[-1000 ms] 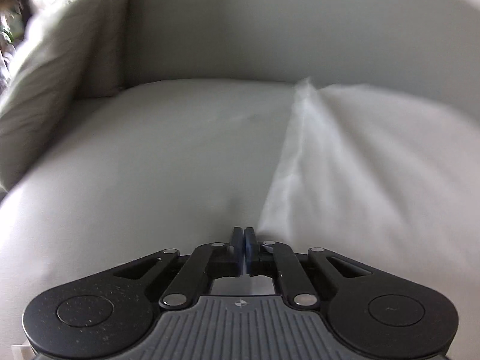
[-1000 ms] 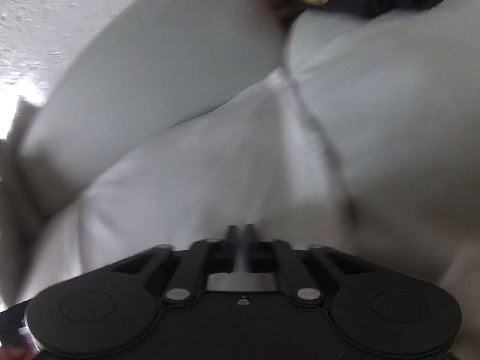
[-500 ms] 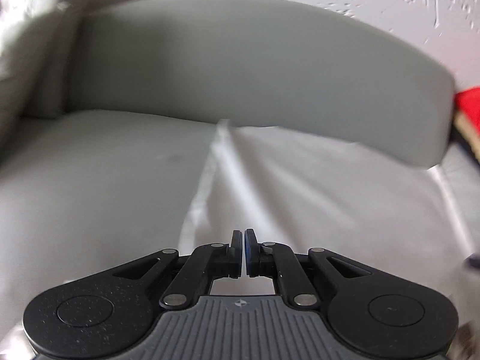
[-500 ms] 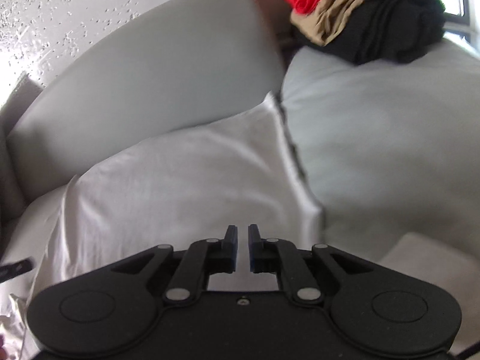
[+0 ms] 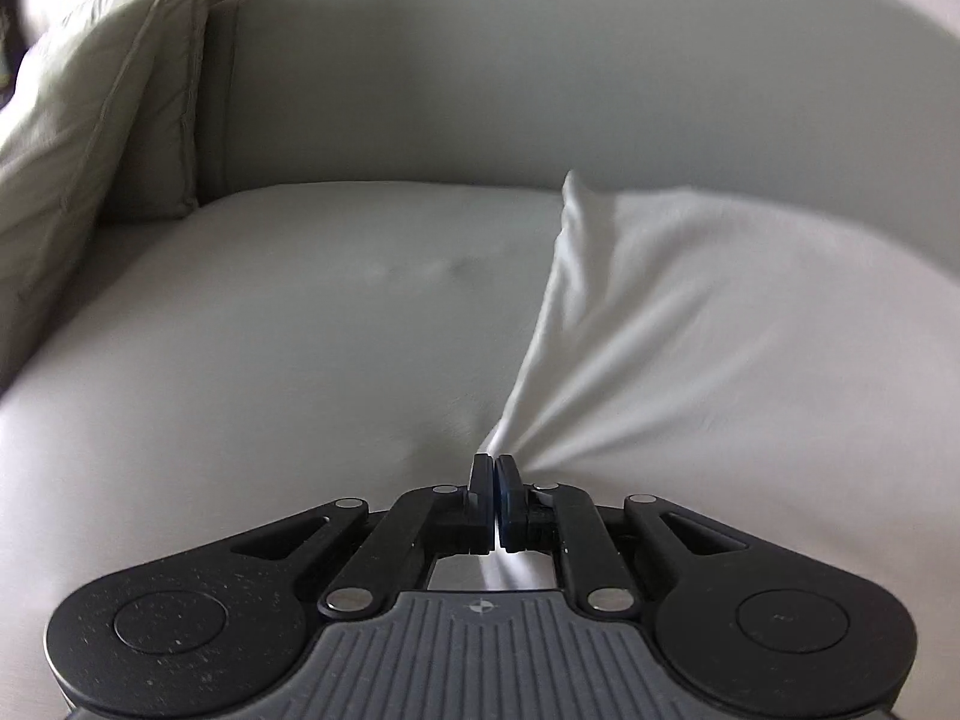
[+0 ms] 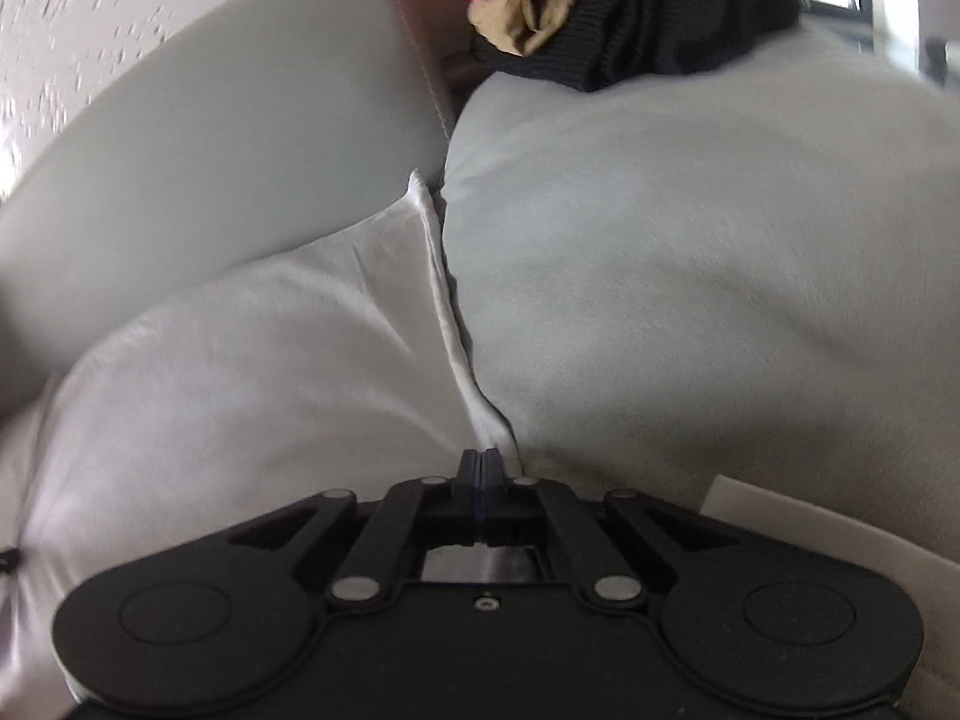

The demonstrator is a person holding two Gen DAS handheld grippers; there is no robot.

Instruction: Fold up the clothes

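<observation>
We see both grippers pitched downward over a grey sofa seat (image 5: 270, 324), each at a near corner of the same white garment (image 5: 708, 324).

The left gripper (image 5: 494, 468) points down and forward toward the sofa backrest (image 5: 540, 72). Its jaws are nearly together and opening slightly, yet the garment's corner is pinched between the pads: the cloth fans out from the tips in taut creases running up toward the backrest. A sliver of white cloth also shows behind the jaws, in the gap of the linkage.

The right gripper (image 6: 479, 463) is tilted much the same way. Its jaws are clenched tight on the garment's (image 6: 252, 360) hemmed edge, which runs as a narrow folded ridge from the tips up to a point against the backrest (image 6: 228, 138).

The garment lies spread on the seat in front of the backrest, its far corners touching it. A loose cushion (image 5: 90, 120) leans left of the backrest in the left wrist view. Right of the backrest, in the right wrist view, a pile of red, tan and black clothes (image 6: 624, 6) sits on the far end of a second grey cushion (image 6: 720, 276).

Both pictures are blurred, the right one more. We cannot tell what kind of garment it is; its near edge is hidden under the gripper bodies. The pile is cut off by the top edge. A pale flat thing (image 6: 798, 522) near the right gripper is too unclear to name.
</observation>
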